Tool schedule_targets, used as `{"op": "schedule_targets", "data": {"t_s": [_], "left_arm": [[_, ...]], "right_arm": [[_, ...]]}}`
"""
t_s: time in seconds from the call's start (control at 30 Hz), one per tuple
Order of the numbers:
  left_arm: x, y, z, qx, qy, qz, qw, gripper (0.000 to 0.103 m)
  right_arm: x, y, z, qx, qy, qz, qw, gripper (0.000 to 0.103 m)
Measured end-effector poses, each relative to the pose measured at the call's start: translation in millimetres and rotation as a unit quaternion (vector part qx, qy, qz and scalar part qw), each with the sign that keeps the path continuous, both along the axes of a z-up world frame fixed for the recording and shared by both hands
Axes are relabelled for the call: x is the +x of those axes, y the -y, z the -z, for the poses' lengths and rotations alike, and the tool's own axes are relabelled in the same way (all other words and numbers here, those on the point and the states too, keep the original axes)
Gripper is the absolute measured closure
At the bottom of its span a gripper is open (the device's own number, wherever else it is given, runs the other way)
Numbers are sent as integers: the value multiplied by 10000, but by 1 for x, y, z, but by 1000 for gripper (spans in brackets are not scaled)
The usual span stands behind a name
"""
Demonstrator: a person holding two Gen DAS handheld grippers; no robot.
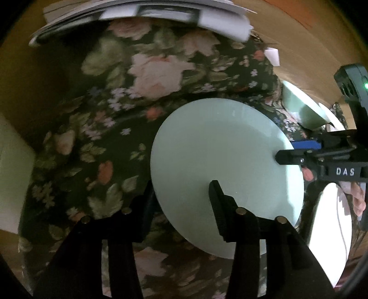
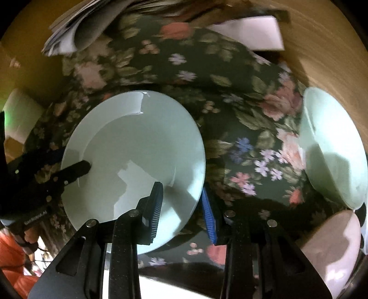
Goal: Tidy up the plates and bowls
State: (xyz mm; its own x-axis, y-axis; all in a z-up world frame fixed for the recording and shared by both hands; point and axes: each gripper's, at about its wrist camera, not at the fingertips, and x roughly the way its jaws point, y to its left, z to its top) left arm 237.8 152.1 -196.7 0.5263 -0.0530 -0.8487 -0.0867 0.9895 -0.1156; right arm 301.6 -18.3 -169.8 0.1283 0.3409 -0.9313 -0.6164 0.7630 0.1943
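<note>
Floral cloth (image 2: 230, 76), dark with pink roses, covers the table, and above it a pale green plate (image 2: 133, 161) is carried by both grippers at once. In the right wrist view the right gripper (image 2: 181, 209) is seen pinching the near right rim, one ribbed pad on top and the blue pad below. The left gripper (image 1: 184, 207) is clamped on the plate's left rim, one finger laid on the upper face and the other tucked beneath.

For the step to go well, the plate is best kept level and both grips kept equally firm, so that no twist is put on the rim; it should be lowered flat wherever it is to be stacked.

A pale green bowl (image 2: 331, 147) lies tilted at the far right, and a pinkish vessel (image 2: 333, 248) below it is cut off. Papers (image 1: 138, 13) at the far edge are blurred. Whether the plate touches the cloth cannot be told, and the white surface (image 1: 331, 230) under the right gripper is only partly shown.
</note>
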Motion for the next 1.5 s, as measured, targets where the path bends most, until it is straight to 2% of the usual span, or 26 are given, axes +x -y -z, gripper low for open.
{"op": "schedule_targets", "data": {"t_s": [0.23, 0.4, 0.47, 0.57, 0.7, 0.97, 1.17, 1.5], "left_arm": [[-8, -12, 0, -47, 87, -27, 9999, 57], [-12, -13, 1, -75, 193, 71, 9998, 55], [-9, -11, 3, -156, 189, 108, 9996, 51], [-7, -4, 5, -84, 256, 68, 9996, 49], [-9, -7, 3, -184, 302, 15, 9994, 49], [-26, -11, -21, -252, 699, 43, 9972, 49], [-33, -9, -33, -321, 795, 32, 9963, 49], [-60, 11, -57, -228, 1082, 171, 9937, 49]], "right_arm": [[-14, -8, 7, 58, 11, 127, 9999, 72], [-19, -10, 16, 211, -2, 361, 9991, 67], [-20, -15, 19, 251, 8, 433, 9987, 67], [-25, -19, 22, 254, 125, 460, 9985, 70], [-19, -16, 11, 320, 299, 446, 9980, 74], [-29, -6, -15, 655, 683, 506, 9942, 75], [-31, 7, -25, 816, 804, 528, 9920, 75], [-62, 47, -52, 1029, 1177, 688, 9853, 75]]}}
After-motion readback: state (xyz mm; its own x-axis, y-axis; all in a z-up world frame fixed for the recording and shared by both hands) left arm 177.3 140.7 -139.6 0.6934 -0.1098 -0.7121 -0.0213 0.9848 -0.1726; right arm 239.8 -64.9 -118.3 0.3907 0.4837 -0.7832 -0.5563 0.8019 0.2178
